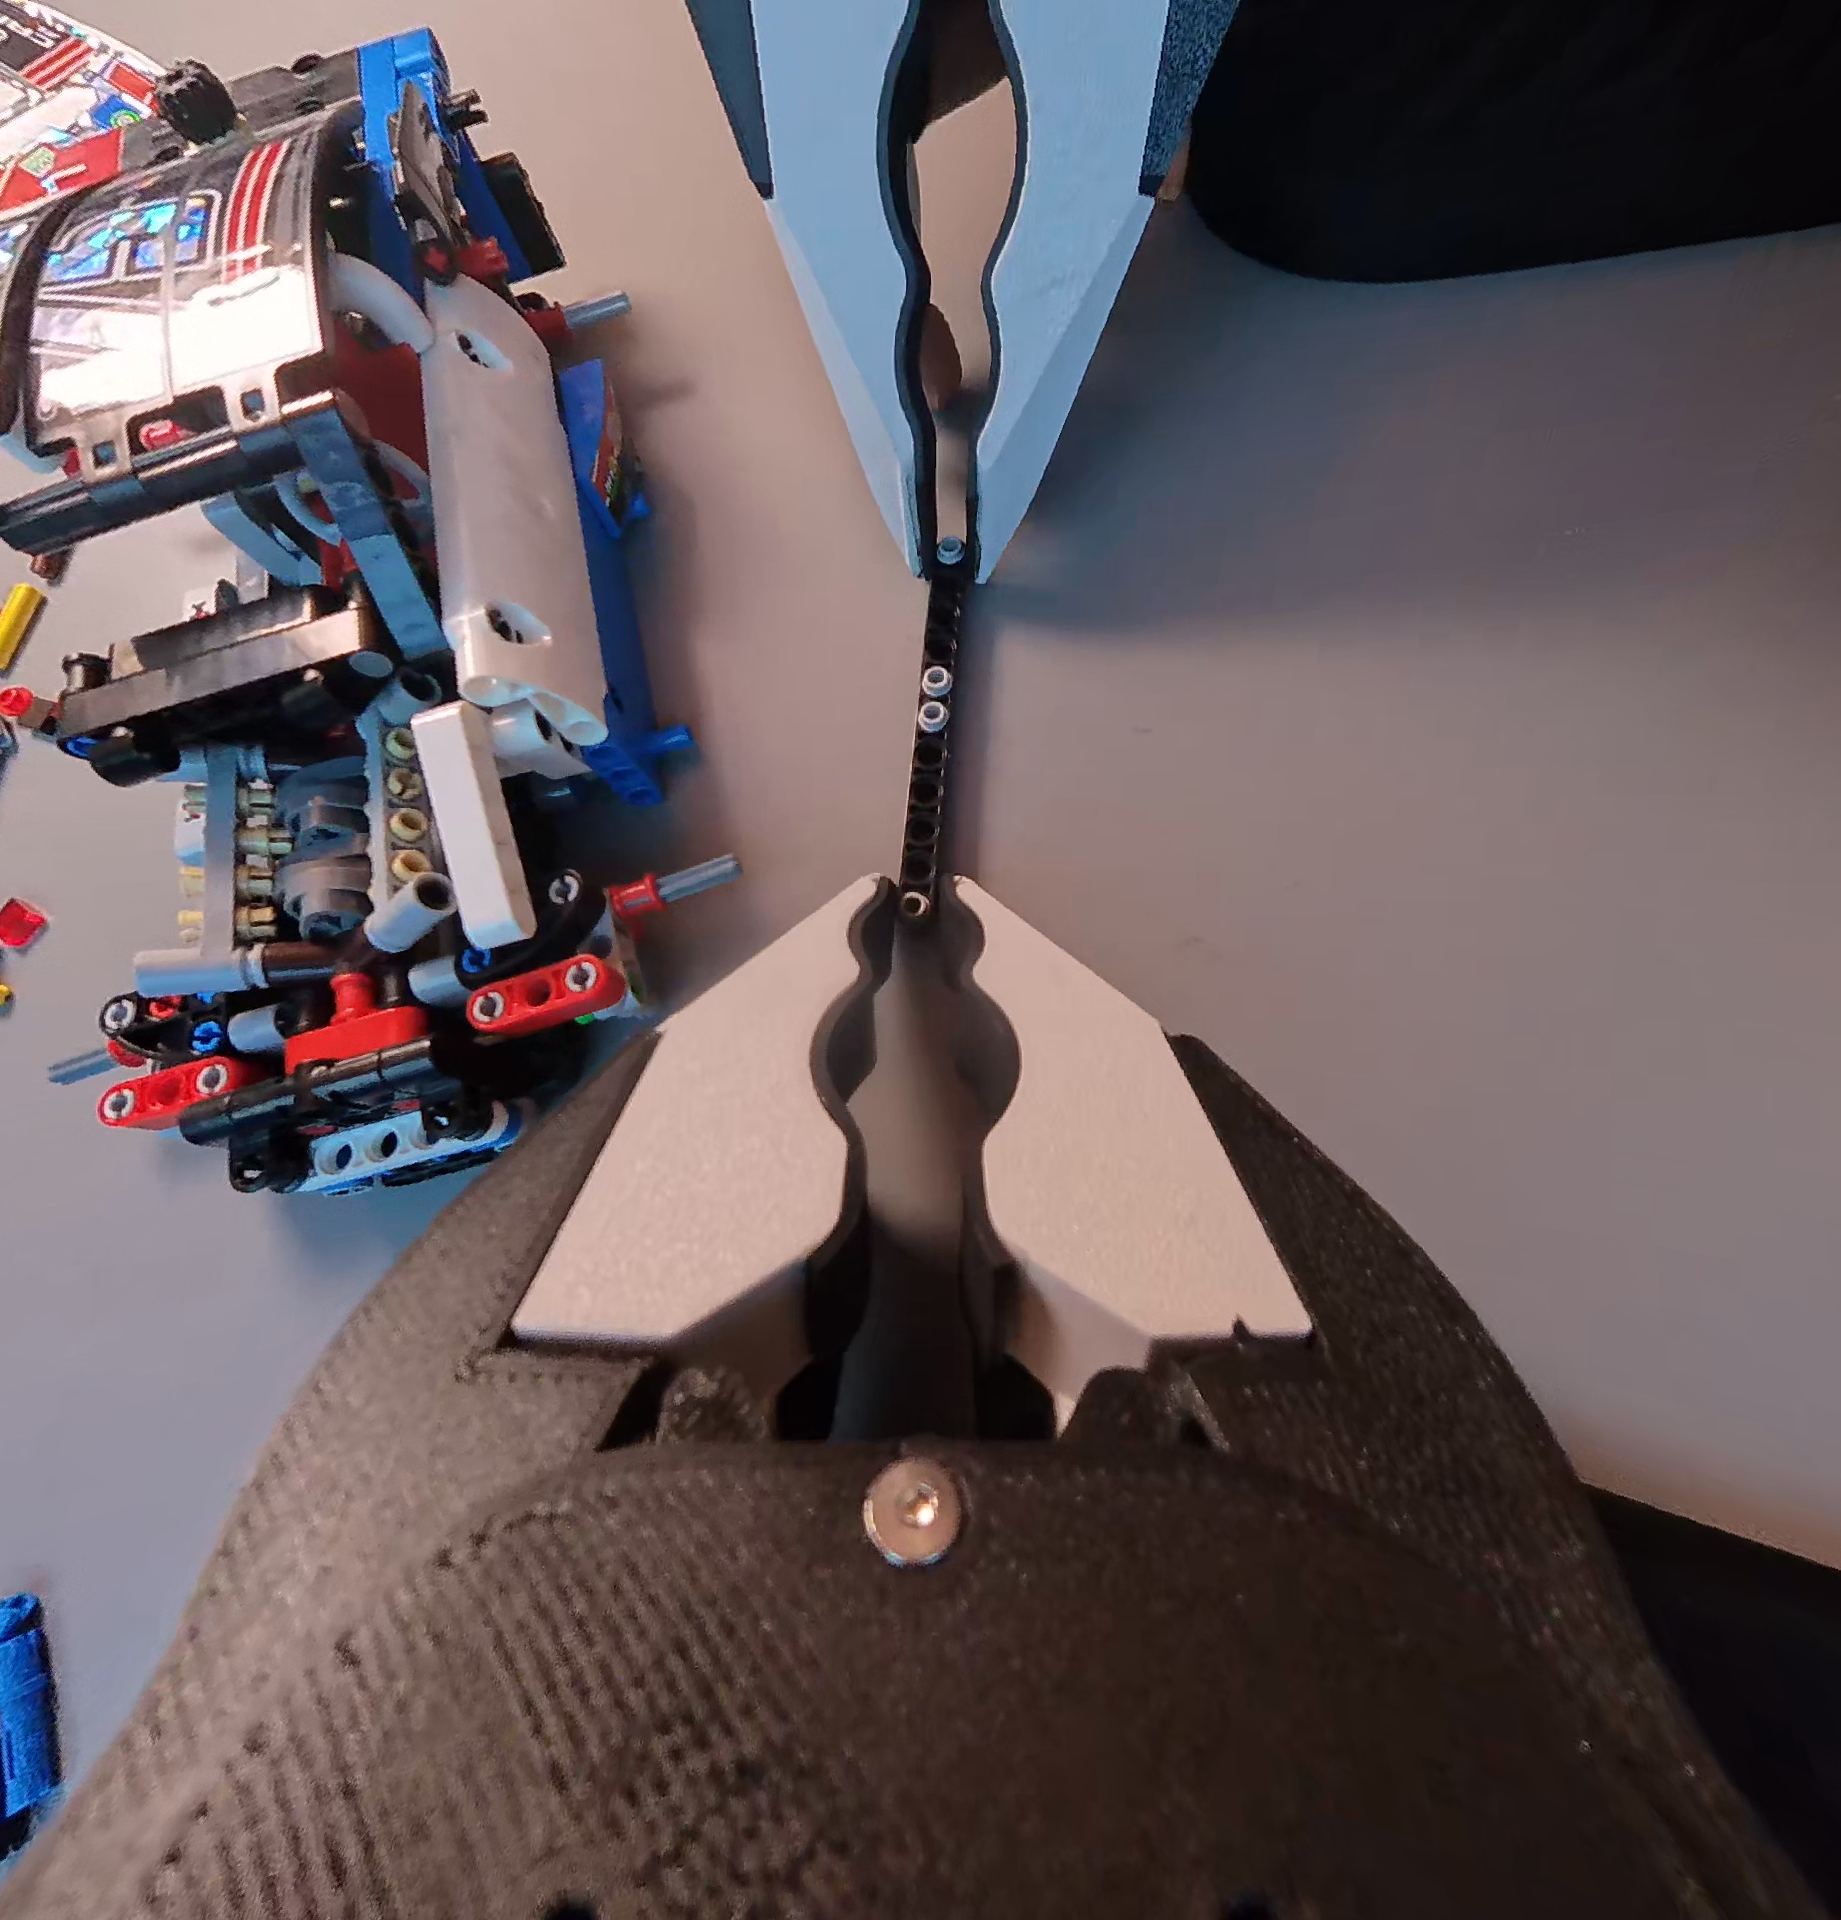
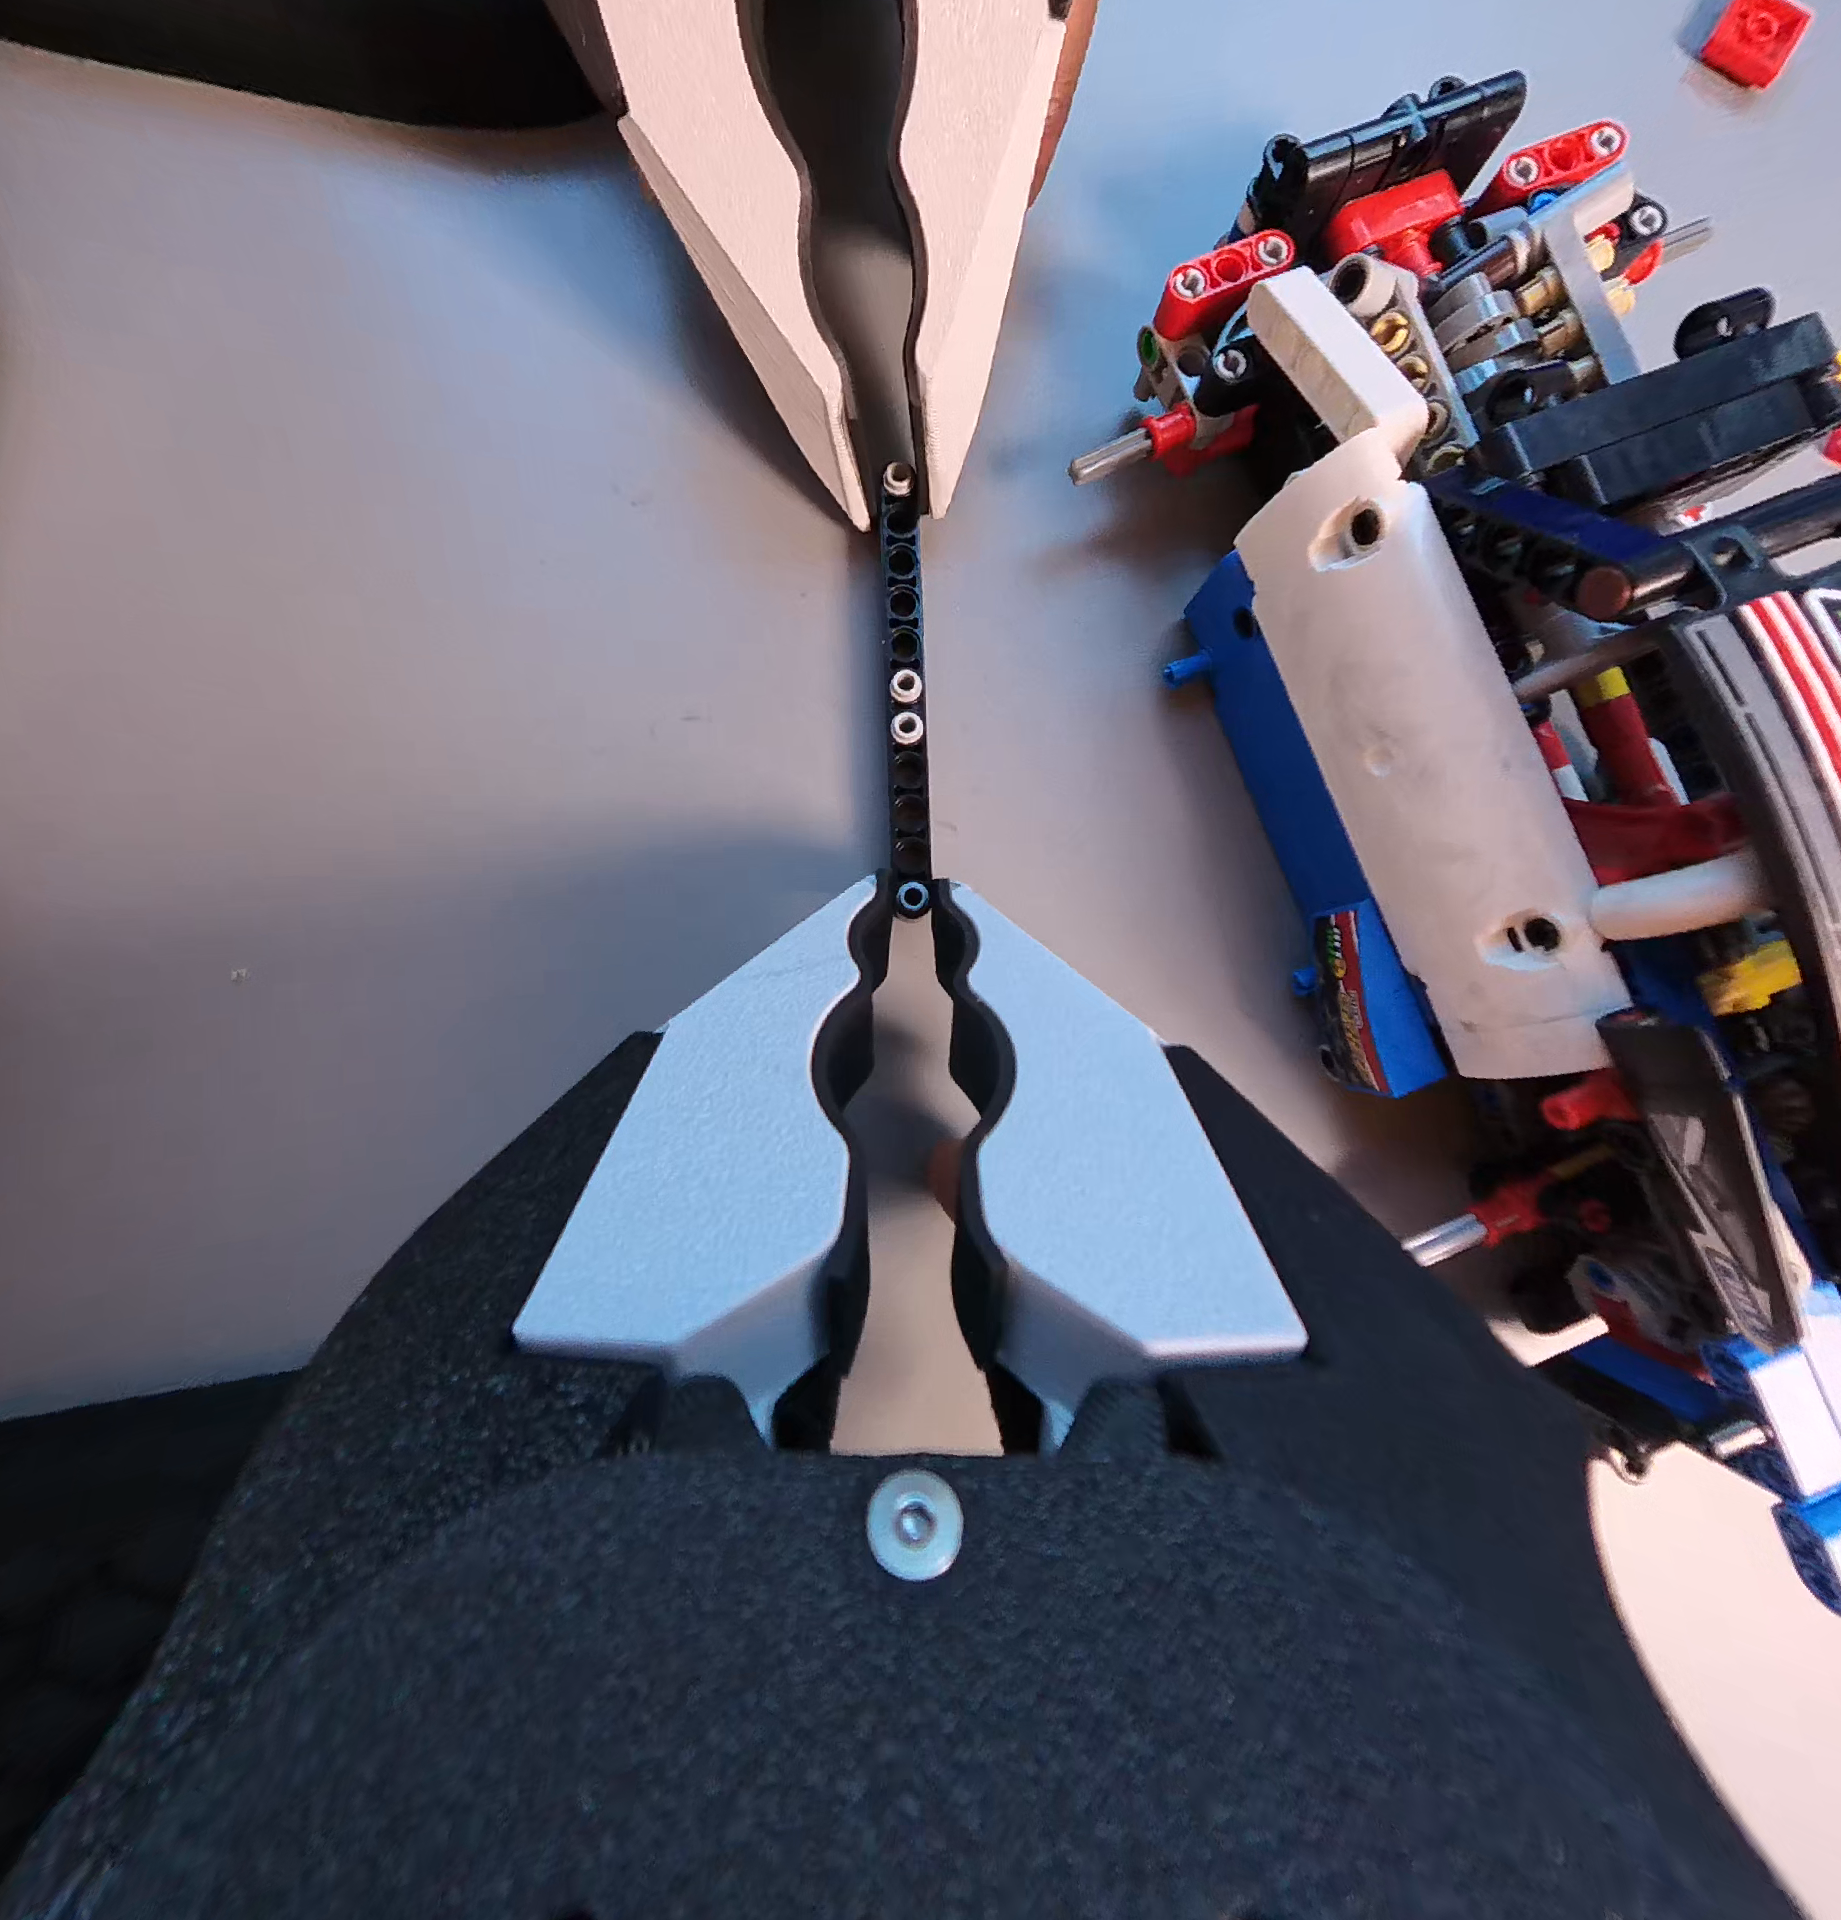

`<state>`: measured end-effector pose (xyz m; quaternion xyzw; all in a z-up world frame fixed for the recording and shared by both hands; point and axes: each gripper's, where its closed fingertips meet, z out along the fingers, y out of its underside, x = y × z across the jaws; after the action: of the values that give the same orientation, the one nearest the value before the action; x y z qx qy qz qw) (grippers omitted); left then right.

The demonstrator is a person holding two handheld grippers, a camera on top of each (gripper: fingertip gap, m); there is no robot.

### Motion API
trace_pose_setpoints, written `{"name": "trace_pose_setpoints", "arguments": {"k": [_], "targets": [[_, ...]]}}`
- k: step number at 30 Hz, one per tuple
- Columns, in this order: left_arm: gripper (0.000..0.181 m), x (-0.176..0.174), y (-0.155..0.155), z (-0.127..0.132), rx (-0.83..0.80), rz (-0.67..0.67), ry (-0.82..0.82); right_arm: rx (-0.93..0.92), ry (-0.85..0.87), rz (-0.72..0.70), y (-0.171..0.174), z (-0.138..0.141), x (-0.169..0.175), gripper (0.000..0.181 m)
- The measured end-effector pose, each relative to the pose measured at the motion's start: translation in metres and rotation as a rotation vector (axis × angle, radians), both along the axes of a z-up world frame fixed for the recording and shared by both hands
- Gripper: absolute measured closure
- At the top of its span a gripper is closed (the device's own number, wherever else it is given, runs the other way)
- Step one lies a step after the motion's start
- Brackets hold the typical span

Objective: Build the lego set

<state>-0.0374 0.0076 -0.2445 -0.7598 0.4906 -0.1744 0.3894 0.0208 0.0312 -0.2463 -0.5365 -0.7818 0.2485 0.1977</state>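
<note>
A long black holed Lego beam [image 1: 935,727] with pale pins in it is held at both ends above the grey table. My left gripper [image 1: 916,896] is shut on its near end in the left wrist view. The right gripper [image 1: 952,556] grips the far end there. In the right wrist view my right gripper [image 2: 913,896] is shut on the beam [image 2: 903,686], and the left gripper [image 2: 898,488] holds the far end. The half-built Lego car [image 1: 303,582] lies left of the beam; it shows at the right in the right wrist view [image 2: 1518,727].
Small loose Lego pieces [image 1: 7,623] lie at the far left edge, and a blue piece [image 1: 7,1704] at the lower left. A red brick [image 2: 1752,36] lies at the top right. A dark object [image 1: 1539,125] sits at the top right by the grey table [image 1: 1415,727]. The grippers' ends are close to 7 cm from one another.
</note>
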Motion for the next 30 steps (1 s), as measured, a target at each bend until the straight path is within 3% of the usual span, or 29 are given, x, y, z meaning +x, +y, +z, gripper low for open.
{"name": "trace_pose_setpoints", "arguments": {"k": [1, 5, 9, 14, 18, 21, 24, 30], "targets": [[0.172, 0.000, 0.000, 0.000, 0.001, 0.002, 0.000, 0.006, 0.007, -0.010, 0.001, 0.000, 0.000, 0.175], [0.155, 0.000, 0.003, 0.011, 0.012, 0.017, -0.071, -0.013, 0.099, -0.071, 0.005, 0.010, -0.002, 0.169], [0.156, -0.025, 0.026, 0.075, 0.131, 0.144, -0.385, -0.029, 0.372, -0.219, 0.028, 0.049, -0.003, 0.158], [0.164, -0.141, 0.095, 0.192, 0.595, 0.547, -0.502, 0.030, 0.783, -0.497, 0.090, 0.105, 0.018, 0.153], [0.173, -0.245, 0.159, 0.269, 0.764, 0.850, -0.567, 0.090, 0.929, -0.675, 0.129, 0.118, 0.048, 0.154], [0.180, -0.296, 0.213, 0.288, 0.708, 0.969, -0.668, 0.146, 0.939, -0.720, 0.137, 0.114, 0.064, 0.159], [0.181, -0.328, 0.256, 0.287, 0.680, 1.050, -0.681, 0.238, 0.912, -0.750, 0.146, 0.108, 0.072, 0.162], [0.181, -0.335, 0.297, 0.277, 0.675, 1.082, -0.613, 0.221, 0.885, -0.772, 0.153, 0.098, 0.072, 0.165]]}}
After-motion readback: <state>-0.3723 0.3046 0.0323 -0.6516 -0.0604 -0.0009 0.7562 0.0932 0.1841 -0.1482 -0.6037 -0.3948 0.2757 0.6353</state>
